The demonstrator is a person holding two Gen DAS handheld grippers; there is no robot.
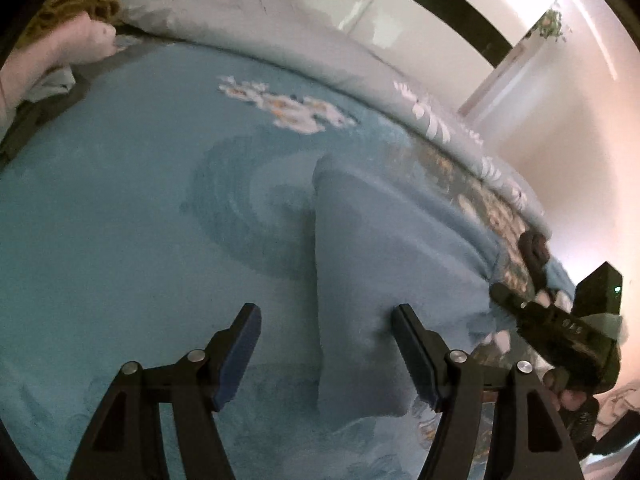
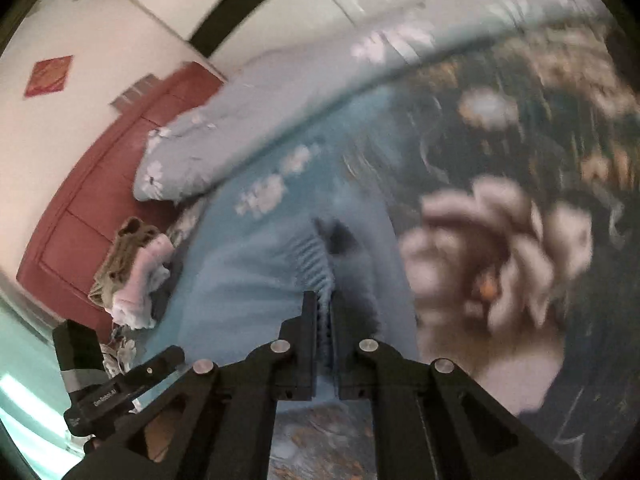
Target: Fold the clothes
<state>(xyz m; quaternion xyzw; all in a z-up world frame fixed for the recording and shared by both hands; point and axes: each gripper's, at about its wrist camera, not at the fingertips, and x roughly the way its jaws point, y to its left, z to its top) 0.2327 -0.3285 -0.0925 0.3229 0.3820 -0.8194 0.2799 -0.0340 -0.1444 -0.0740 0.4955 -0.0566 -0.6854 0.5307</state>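
A light blue garment (image 1: 380,248) lies on the bed, pulled up into a ridge. My left gripper (image 1: 324,320) is open just above it, with the garment's left edge between the fingers and the right fingertip (image 1: 404,316) touching the cloth. The right gripper (image 1: 560,320) shows at the right of this view, holding the garment's far side. In the right wrist view my right gripper (image 2: 324,300) is shut on the ribbed hem of the blue garment (image 2: 256,264), which hangs forward from the fingers. The left gripper (image 2: 120,388) shows at the lower left there.
The bed has a teal floral sheet (image 1: 120,240) and a grey-blue duvet (image 1: 280,28) bunched along the far side. A pile of other clothes (image 2: 132,276), olive and pink, sits by the red headboard (image 2: 80,200). White wardrobe doors (image 1: 440,12) stand behind.
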